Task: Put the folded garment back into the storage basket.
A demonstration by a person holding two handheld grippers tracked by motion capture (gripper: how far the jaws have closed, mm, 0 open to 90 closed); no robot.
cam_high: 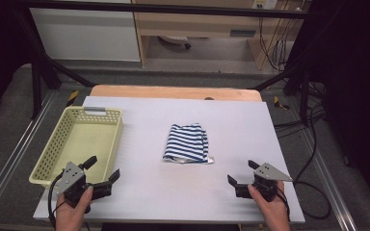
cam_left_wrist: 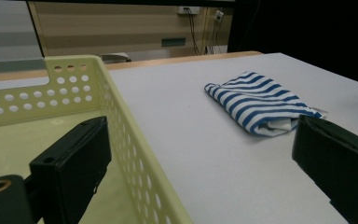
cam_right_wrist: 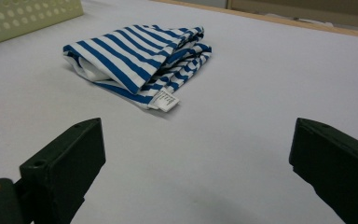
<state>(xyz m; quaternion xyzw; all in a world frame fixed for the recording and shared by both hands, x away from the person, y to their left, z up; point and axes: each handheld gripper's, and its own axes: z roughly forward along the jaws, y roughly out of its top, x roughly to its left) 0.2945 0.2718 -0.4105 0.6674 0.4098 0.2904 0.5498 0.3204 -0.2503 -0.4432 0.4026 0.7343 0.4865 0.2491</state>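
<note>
From the high view we look down on a white table [cam_high: 173, 202] with one folded blue-and-white striped cloth [cam_high: 187, 143] near its middle and one pale yellow perforated basket [cam_high: 58, 139] at its left side. We count two grippers, one in each of a person's hands, both at the near edge. The left gripper [cam_high: 104, 169] sits at the basket's near right corner; the right gripper [cam_high: 242, 173] sits well apart from it, near the table's right side. Both have their jaws spread wide with nothing between them.

The left gripper view adds what the high view cannot: one jaw hangs over the inside of the basket [cam_left_wrist: 121, 121] and the other over bare table, so the gripper straddles the basket's wall. The cloth [cam_left_wrist: 261, 105] lies ahead and to the right, with a white inner layer showing at its near end.

The right gripper view brings us closest to the cloth [cam_right_wrist: 140, 60]. Here we see stacked folded edges and one small white label [cam_right_wrist: 167, 101] at the corner nearest the jaws.

In the high view the cloth's long axis runs from the near edge toward the far edge, tilted slightly; its stripes run across that axis, and the label corner points to the near right.
</note>
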